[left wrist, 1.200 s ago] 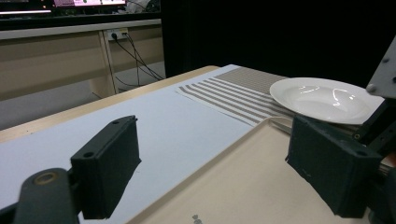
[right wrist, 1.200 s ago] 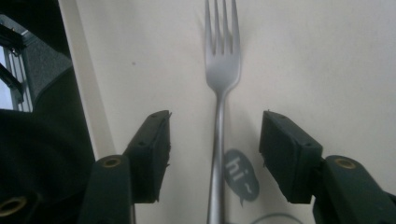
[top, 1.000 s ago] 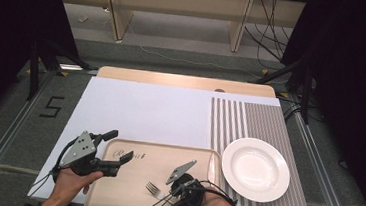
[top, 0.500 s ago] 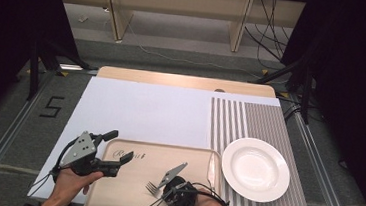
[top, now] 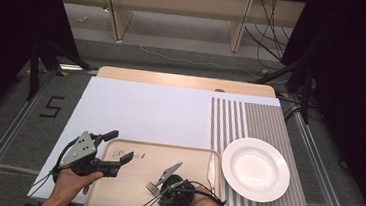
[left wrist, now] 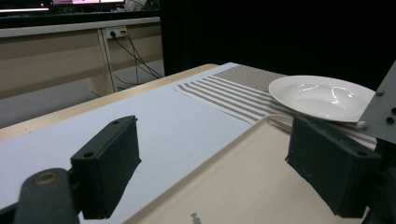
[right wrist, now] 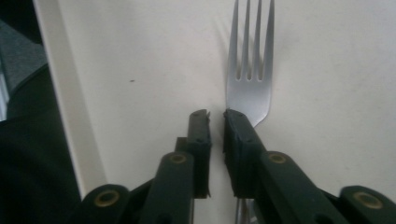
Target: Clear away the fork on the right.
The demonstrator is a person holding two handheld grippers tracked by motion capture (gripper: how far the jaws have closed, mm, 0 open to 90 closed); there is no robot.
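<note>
Fork (top: 152, 193) lies on the tray (top: 128, 188), which sits at the desk's near edge, left of centre. Tines point toward the desk's near-left side in the high view; handle runs back under the right gripper (top: 163, 186).

Right gripper view: fork (right wrist: 250, 88) tines point up-frame, flat on the tray (right wrist: 140, 70). Right gripper (right wrist: 215, 116) jaws have just been closing and now stand almost together, a thin slit left between the 2 pads. Fork neck sits under and beside the right-hand jaw, not in the slit; handle hidden below the jaws. Whether a pad touches the fork: cannot tell. Tray rim runs along the left of that view.

Left gripper (top: 111, 149) hovers over the tray's far-left corner, jaws wide apart, nothing between them. Left hand (top: 71, 181) holds it at the near-left edge of the desk. Left gripper view: 2 pads (left wrist: 112, 163) far apart above tray (left wrist: 243, 182) and white sheet (left wrist: 154, 126).

Plate (top: 255, 168) rests on the striped mat (top: 249, 124) at the desk's right side, just beside the tray's right rim. Knife (top: 211, 167) lies along the tray's right edge. Plate (left wrist: 322, 95) also seen in the left gripper view, on the mat (left wrist: 233, 88).
</note>
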